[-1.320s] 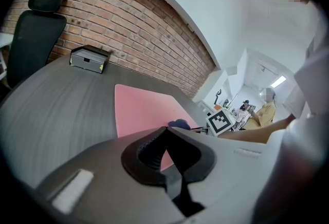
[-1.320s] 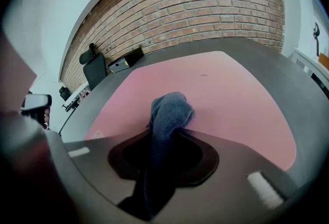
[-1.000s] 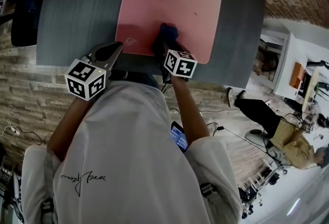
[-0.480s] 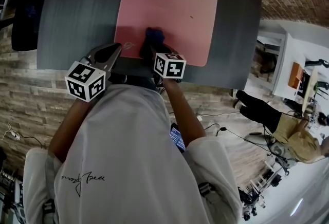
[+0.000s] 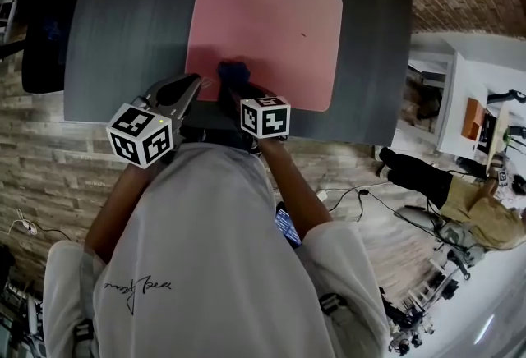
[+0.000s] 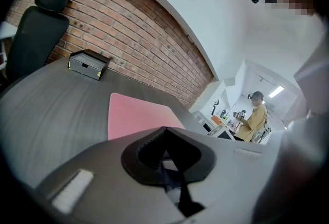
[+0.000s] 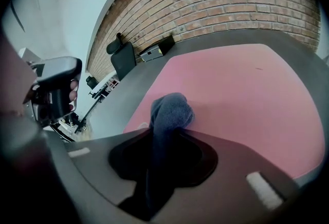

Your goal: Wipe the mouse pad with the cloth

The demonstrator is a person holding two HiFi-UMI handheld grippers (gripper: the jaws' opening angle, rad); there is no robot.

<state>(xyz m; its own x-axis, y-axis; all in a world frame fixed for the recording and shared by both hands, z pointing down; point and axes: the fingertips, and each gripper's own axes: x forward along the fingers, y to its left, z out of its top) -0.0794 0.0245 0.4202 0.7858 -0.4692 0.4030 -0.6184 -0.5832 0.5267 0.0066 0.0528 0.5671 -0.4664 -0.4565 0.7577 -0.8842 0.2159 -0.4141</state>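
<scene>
A pink mouse pad (image 5: 263, 32) lies on the dark grey table (image 5: 123, 28); it also shows in the right gripper view (image 7: 241, 89) and the left gripper view (image 6: 133, 115). My right gripper (image 5: 233, 79) is shut on a dark blue cloth (image 5: 233, 71), whose bunched end (image 7: 169, 110) presses on the pad's near left corner. My left gripper (image 5: 194, 84) hovers at the table's near edge just left of the pad, jaws shut with nothing between them (image 6: 164, 128).
A small black box (image 6: 88, 63) sits at the table's far edge by the brick wall. A black office chair (image 6: 33, 28) stands at the left. A person in a yellow top (image 5: 477, 221) sits on the right, away from the table.
My right gripper has dragged the cloth leftward along the pad's near edge, from its middle toward the near left corner. The left gripper has stayed put.
</scene>
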